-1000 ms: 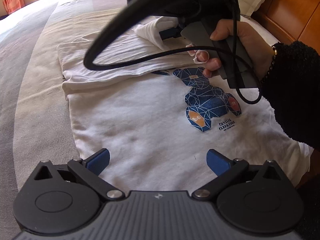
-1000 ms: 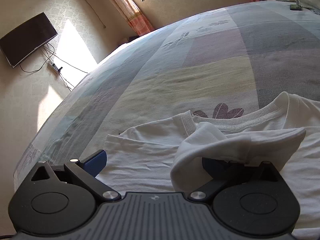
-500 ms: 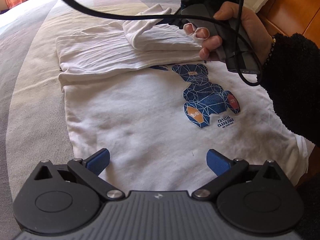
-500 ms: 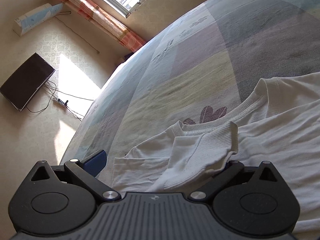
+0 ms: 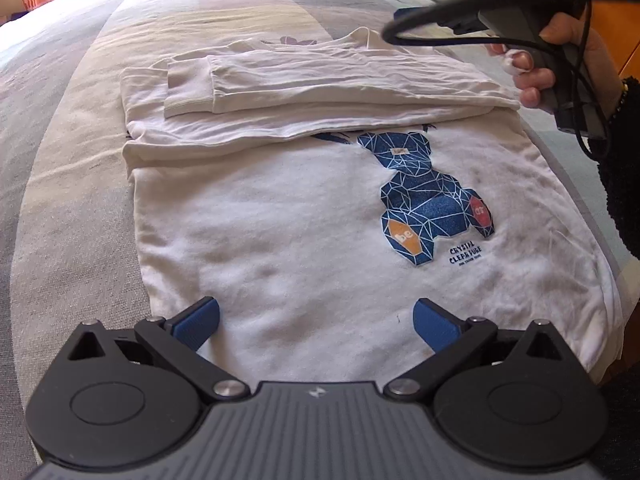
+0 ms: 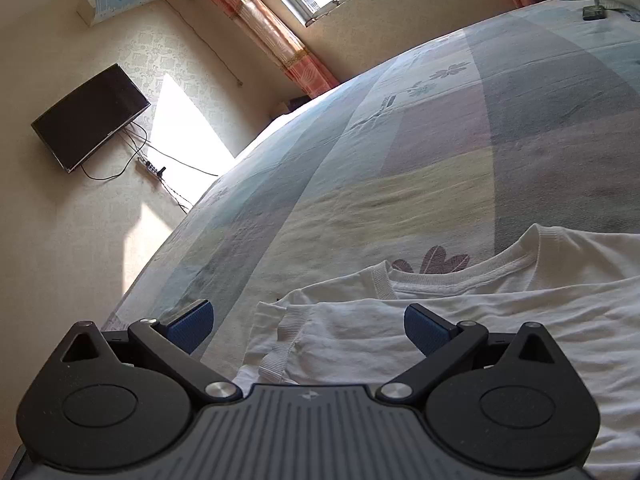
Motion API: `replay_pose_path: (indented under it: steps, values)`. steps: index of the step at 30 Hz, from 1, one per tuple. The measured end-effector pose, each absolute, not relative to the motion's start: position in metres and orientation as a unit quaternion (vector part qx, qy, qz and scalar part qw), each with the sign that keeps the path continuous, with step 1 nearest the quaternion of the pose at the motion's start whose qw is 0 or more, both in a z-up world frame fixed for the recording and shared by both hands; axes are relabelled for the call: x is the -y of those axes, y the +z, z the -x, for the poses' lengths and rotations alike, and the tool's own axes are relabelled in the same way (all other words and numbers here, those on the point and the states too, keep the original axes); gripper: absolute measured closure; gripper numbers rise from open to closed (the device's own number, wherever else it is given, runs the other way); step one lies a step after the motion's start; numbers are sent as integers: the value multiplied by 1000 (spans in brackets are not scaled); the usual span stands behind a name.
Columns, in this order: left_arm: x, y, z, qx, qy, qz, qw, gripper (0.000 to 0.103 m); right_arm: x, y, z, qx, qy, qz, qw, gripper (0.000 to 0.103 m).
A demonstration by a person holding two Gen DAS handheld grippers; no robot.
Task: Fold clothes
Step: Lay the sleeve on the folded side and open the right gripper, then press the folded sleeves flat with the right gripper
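White cotton sweatshirt (image 5: 280, 216) lies flat on the bed (image 5: 68, 200), collar toward its far edge. The sleeve (image 5: 320, 84), held bunched in the right gripper (image 6: 308, 324) a second ago, now lies released and flat across the chest. Both the right and left gripper (image 5: 316, 320) show jaws spread, empty. Judgement: sleeve fold complete; body fold remains.

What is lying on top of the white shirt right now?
A folded sleeve lies flat across the shirt, over a folded-in side panel. That panel hides the bear print's upper edge.
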State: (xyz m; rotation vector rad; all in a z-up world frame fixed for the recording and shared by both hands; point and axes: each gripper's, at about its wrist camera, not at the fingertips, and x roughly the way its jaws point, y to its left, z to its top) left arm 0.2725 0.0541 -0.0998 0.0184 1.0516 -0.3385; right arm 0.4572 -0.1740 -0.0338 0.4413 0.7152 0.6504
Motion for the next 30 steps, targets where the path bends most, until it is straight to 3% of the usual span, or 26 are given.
replay_pose_path:
  steps: [5, 10, 11, 13, 16, 21, 23, 25, 30]
  values:
    - [-55, -98, -275, -495, -147, -5, 856, 1, 203, -29, -444, -345, 265, -114, 893, 0]
    - [-63, -90, -274, -486, -125, -3, 865, 1, 165, -38, -419, -331, 273, 79, 900, 3]
    - [-65, -88, -274, -484, -121, -2, 867, 1, 152, -40, -414, -324, 283, 116, 895, 6]
    - [-70, -85, -273, -480, -112, 1, 870, 1, 125, -46, -406, -315, 305, 184, 879, 29]
    - [-77, -81, -271, -474, -100, 4, 875, 1, 85, -63, -401, -309, 324, 274, 851, 51]
    - [-84, -83, -270, -473, -95, 12, 876, 1, 51, -80, -397, -293, 348, 343, 822, 57]
    - [-84, -85, -270, -475, -94, 13, 875, 1, 44, -82, -398, -294, 353, 351, 816, 66]
    - [-85, -86, -271, -476, -95, 14, 874, 1, 38, -84, -400, -296, 358, 357, 810, 91]
    - [-88, -86, -271, -474, -97, 19, 875, 1, 40, -74, -392, -288, 367, 348, 813, 94]
